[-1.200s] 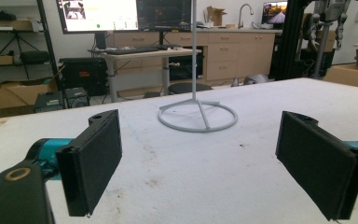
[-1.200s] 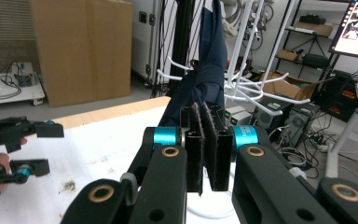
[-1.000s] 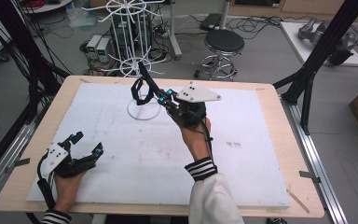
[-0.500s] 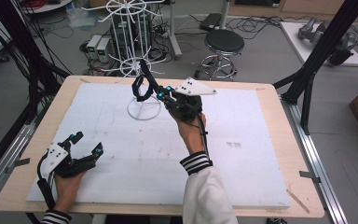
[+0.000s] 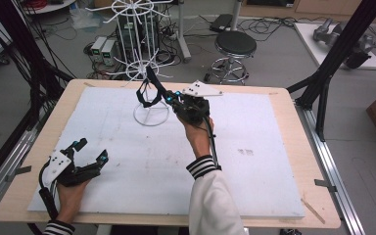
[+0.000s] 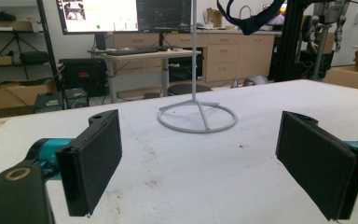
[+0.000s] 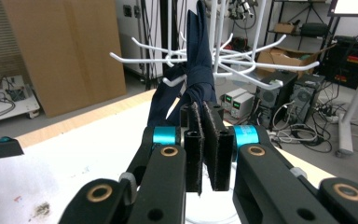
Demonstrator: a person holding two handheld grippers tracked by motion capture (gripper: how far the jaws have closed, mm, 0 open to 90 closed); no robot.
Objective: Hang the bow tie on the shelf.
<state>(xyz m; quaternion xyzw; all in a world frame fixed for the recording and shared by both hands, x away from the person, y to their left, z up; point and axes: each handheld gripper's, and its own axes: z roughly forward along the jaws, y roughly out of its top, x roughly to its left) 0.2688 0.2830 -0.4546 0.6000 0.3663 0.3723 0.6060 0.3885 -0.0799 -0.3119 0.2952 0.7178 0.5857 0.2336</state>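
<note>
My right gripper (image 7: pixel 204 140) has its jaws pinched tight on a dark blue strap (image 7: pixel 196 70), some looped band of fabric, raised up beside the white wire rack (image 5: pixel 147 63). I hold it high and close to the rack's prongs (image 7: pixel 242 63) because, I judge, a loop goes on or off a hook only from that height; whether it rests on a prong I cannot tell. My left gripper (image 5: pixel 81 159) rests on the white mat (image 5: pixel 254 166), well apart from the rack on my near side, jaws wide and holding nothing, kept clear of the work. No containers stand near the rack.
</note>
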